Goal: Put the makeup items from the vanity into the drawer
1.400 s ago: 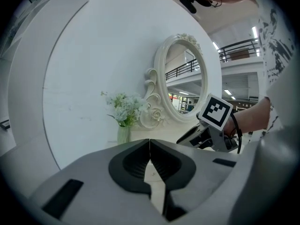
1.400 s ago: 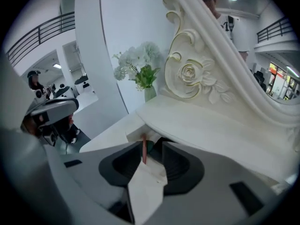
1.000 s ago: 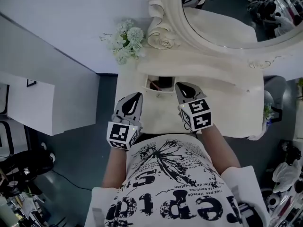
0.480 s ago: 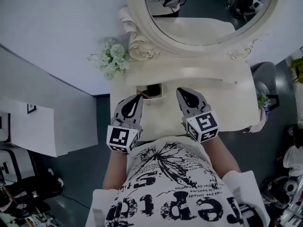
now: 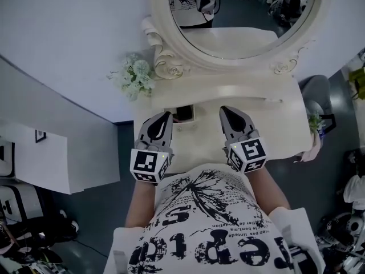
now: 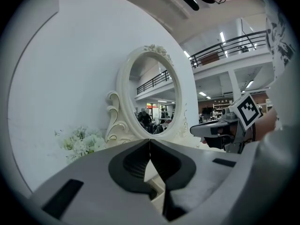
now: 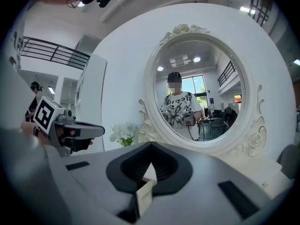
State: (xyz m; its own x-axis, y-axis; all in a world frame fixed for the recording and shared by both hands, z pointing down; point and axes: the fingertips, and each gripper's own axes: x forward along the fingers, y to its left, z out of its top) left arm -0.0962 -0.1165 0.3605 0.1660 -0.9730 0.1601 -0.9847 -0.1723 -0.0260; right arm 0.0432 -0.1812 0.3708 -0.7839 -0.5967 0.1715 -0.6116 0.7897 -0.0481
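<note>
The left claw (image 5: pixel 166 116) is closed, its jaws meeting at the tips with nothing between them. It hangs over the near left part of the white counter (image 5: pixel 276 124), pointing toward the far wall. The right claw (image 5: pixel 224 109) is closed and empty as well. It sits beside the left one, well apart from it, over the middle of the counter and facing the same way.

Between the two claws, nearer the left one, a small drawer (image 5: pixel 183 114) in the vanity stands partly open. A dark item (image 5: pixel 185 113) shows inside it, but it is too small to tell what it is. Neither claw touches the drawer.

At the far edge of the counter rises a round mirror (image 5: pixel 239 16) in an ornate white frame, which reflects the person holding the claws. A bunch of pale flowers (image 5: pixel 134 76) stands at the far left, just beside the mirror's scrolled foot. The person's printed shirt (image 5: pixel 211 221) fills the near side.
</note>
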